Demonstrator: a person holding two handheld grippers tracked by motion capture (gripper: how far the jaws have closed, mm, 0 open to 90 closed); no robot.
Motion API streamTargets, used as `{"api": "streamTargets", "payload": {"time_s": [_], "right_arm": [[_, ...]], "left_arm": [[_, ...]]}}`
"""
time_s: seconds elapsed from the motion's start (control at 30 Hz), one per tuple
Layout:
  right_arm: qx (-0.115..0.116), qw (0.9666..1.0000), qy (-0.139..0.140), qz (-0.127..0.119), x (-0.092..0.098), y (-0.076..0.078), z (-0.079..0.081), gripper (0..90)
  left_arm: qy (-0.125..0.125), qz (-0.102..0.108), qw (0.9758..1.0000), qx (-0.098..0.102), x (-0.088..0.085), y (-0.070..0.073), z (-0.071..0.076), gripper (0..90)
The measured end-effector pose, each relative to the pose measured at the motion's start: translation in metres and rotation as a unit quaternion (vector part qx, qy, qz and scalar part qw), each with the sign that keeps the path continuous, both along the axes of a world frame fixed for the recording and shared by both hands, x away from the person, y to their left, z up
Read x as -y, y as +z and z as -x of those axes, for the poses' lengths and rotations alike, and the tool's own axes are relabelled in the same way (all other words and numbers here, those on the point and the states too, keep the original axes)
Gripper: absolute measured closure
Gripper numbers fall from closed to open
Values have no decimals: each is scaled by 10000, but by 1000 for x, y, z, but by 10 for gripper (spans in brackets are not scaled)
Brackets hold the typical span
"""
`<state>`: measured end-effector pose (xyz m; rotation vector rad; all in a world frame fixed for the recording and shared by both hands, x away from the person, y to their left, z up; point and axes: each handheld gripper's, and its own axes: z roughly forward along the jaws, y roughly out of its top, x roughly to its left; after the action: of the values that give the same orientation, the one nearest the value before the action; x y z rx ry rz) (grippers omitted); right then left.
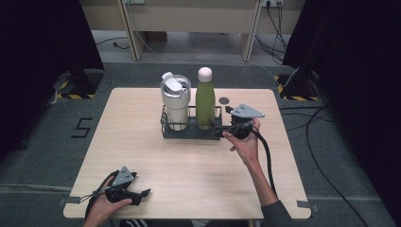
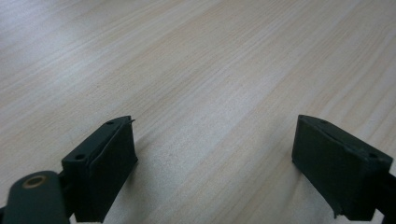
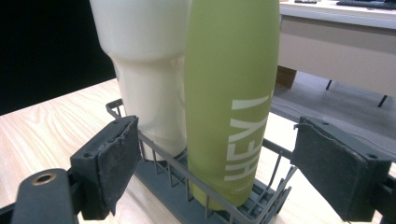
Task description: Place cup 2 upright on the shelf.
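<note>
The right tongs (image 1: pixel 221 128) are hanging wide at the rack's (image 1: pixel 189 133) right end (green bottle (image 1: pixel 205 101) between); the left tongs (image 1: pixel 144 193), wide, are lying near the counter's (image 1: pixel 142 156) front edge.

Lab recording bay: black curtains (image 1: pixel 42 56), hazard-taped stands (image 1: pixel 71 90), floor cables (image 1: pixel 326 142), lone table (image 1: pixel 142 142).

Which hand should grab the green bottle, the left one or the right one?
The right one, most likely. The right gripper is right beside the rack, its jaws open and facing the green bottle. The left gripper sits far off at the table's near edge.
</note>
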<state>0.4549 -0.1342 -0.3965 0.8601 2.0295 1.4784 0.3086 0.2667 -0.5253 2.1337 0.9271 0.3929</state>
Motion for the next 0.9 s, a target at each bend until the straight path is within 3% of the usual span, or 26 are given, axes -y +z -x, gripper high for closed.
{"api": "streamTargets", "payload": {"time_s": [0.4, 0.9], "right_arm": [[53, 10000, 17, 45, 11, -3, 13, 152], [29, 9999, -22, -129, 25, -8, 30, 153]], "left_arm": [[-1, -2, 10000, 1, 0, 0, 0, 126], [-2, -2, 10000, 3, 0, 0, 0, 126]]}}
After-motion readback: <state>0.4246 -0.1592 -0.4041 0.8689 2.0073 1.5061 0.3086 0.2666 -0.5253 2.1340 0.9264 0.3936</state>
